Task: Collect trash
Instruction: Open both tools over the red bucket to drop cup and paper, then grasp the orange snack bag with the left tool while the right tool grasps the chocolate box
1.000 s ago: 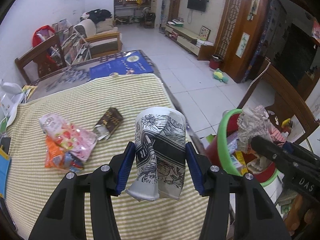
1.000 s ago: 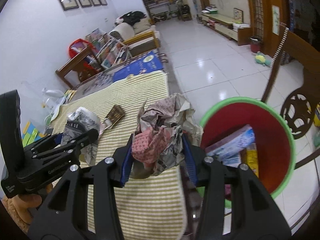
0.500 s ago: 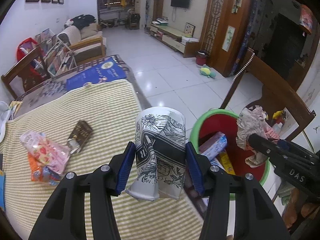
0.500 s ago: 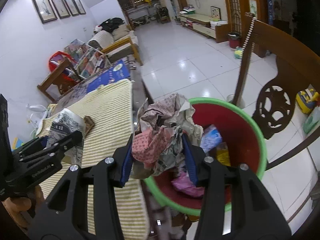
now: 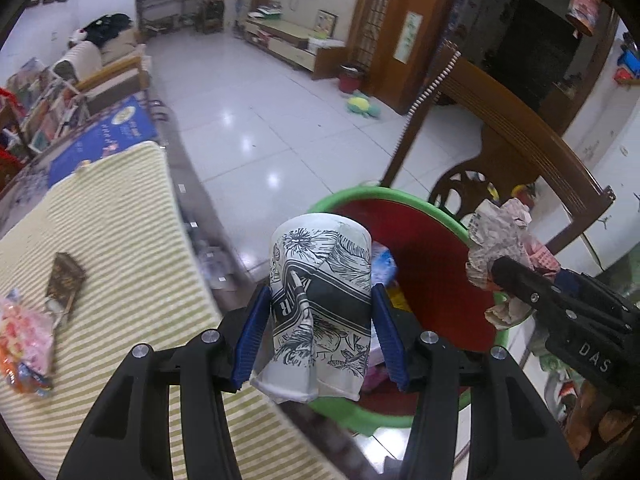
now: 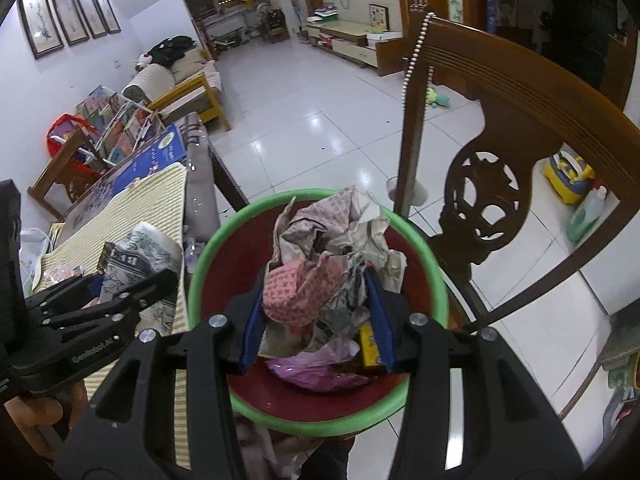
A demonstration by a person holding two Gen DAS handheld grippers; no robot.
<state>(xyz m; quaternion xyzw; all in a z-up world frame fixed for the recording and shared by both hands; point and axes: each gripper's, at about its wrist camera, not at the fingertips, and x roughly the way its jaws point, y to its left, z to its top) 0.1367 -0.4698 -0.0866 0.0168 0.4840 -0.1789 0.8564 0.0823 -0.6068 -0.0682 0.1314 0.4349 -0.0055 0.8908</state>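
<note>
My left gripper (image 5: 318,332) is shut on a crushed black-and-white paper cup (image 5: 320,304), held at the table's edge beside the red bin with a green rim (image 5: 404,200). My right gripper (image 6: 316,320) is shut on a crumpled paper wad (image 6: 332,264) and holds it above the bin (image 6: 438,280), which has wrappers inside. The wad also shows in the left wrist view (image 5: 500,232), as does the right gripper (image 5: 568,320). The cup shows in the right wrist view (image 6: 140,256). A brown wrapper (image 5: 64,280) and pink and orange snack bags (image 5: 24,344) lie on the striped tablecloth (image 5: 112,216).
A carved wooden chair (image 6: 500,152) stands right behind the bin. A blue book (image 5: 104,140) lies at the table's far end. White tiled floor (image 5: 256,112) lies beyond, with a sofa (image 6: 180,76) and bookshelf (image 6: 116,120) far off.
Both grippers have moved right, off the table toward the bin. The paper wad now hangs over the bin's opening and the cup is at its rim.
</note>
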